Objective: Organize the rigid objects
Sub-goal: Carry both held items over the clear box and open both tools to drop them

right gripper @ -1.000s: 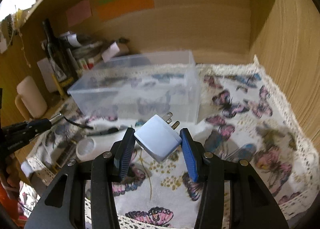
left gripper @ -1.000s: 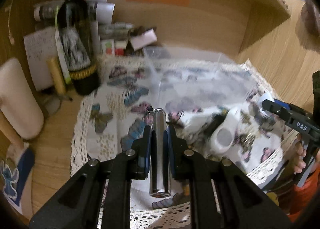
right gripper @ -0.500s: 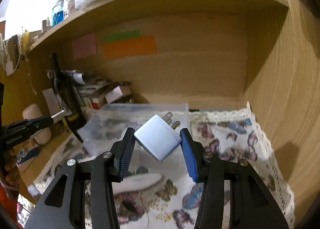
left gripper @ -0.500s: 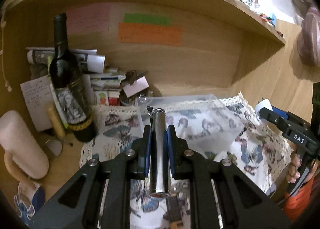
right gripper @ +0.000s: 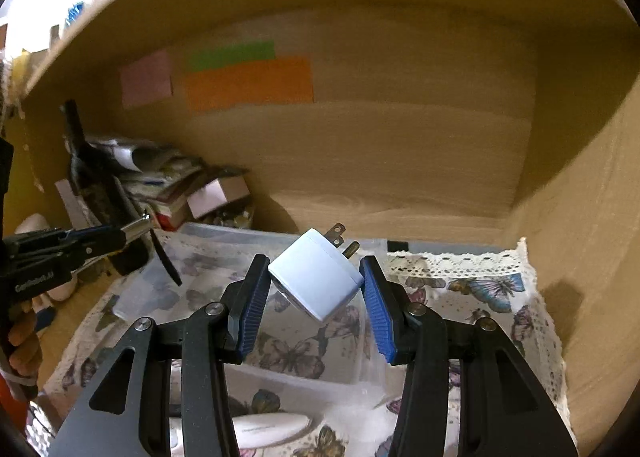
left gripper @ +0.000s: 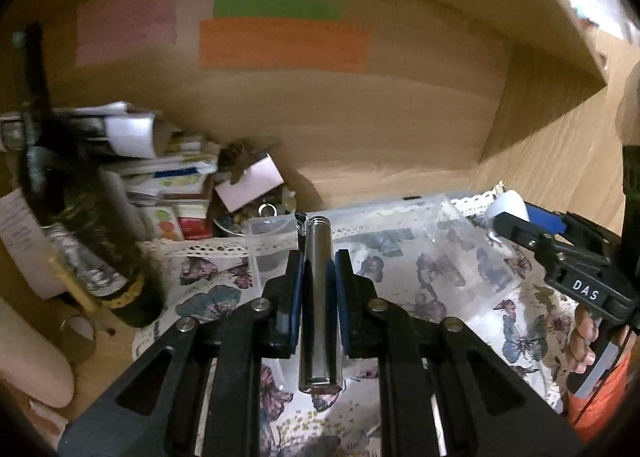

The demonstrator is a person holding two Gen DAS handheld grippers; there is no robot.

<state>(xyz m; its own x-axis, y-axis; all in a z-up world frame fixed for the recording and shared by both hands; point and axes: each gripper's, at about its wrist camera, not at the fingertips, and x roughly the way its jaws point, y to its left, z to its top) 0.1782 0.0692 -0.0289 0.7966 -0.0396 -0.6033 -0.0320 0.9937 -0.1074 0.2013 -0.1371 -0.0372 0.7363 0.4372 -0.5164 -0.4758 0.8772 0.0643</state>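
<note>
My left gripper is shut on a silver metal cylinder that points forward, held above the near left part of the clear plastic bin. My right gripper is shut on a white plug adapter with its prongs up and away, held above the same bin. The right gripper with the adapter also shows in the left wrist view, and the left gripper with the cylinder in the right wrist view. A white oblong object lies on the cloth below.
A dark wine bottle stands left of the bin, with stacked papers and small boxes behind it. A butterfly cloth with lace edge covers the shelf floor. Wooden walls close in at the back and right.
Both grippers have moved forward into the shelf and over the clear bin, each still holding its object. The views tilted up from the cloth over the past second.
</note>
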